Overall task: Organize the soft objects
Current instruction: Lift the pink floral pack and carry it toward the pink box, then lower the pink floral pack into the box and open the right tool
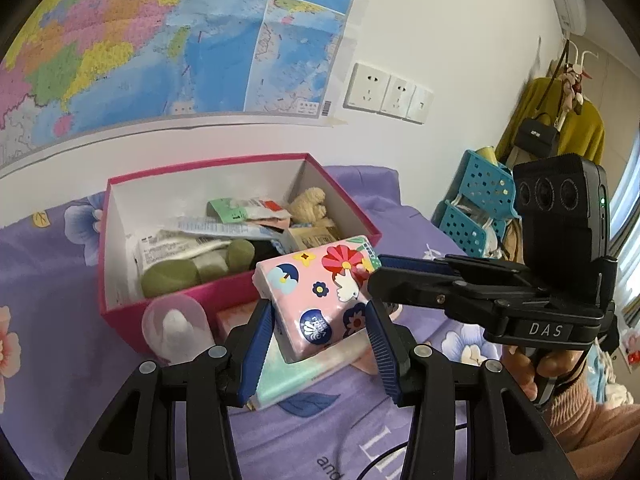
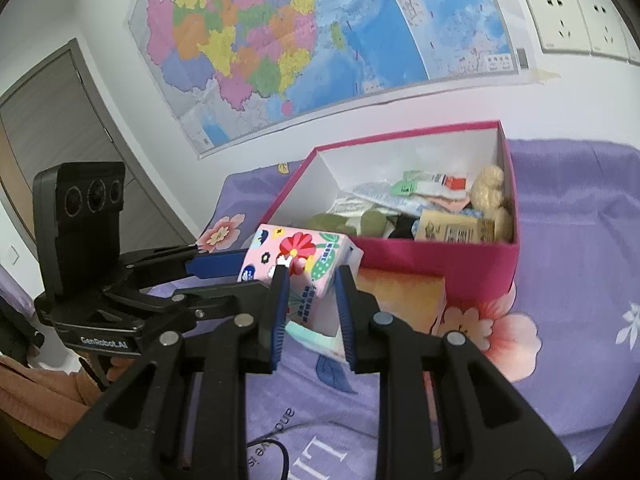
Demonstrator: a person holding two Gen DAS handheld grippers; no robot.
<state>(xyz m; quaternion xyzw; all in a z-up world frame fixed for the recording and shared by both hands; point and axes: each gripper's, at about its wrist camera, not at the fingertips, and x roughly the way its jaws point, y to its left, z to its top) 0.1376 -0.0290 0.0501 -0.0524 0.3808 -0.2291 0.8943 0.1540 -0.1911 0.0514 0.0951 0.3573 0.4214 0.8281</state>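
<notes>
Both your left gripper [image 1: 320, 344] and right gripper [image 2: 312, 308] squeeze the tissue pack [image 1: 316, 300] mid-frame. The pink box [image 1: 120, 312] holds many soft things; two packs remain on the bed.

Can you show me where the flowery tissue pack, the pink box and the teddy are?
flowery tissue pack [image 1: 316, 292], left wrist view, its pink front.
pink box [image 1: 188, 298], left wrist view, its front wall.
teddy [image 2: 490, 190], right wrist view, its fuzzy body.

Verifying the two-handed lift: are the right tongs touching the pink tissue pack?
Touching. The left wrist view shows the right tongs clamped on the right end of the pink tissue pack, pads against both faces.
</notes>
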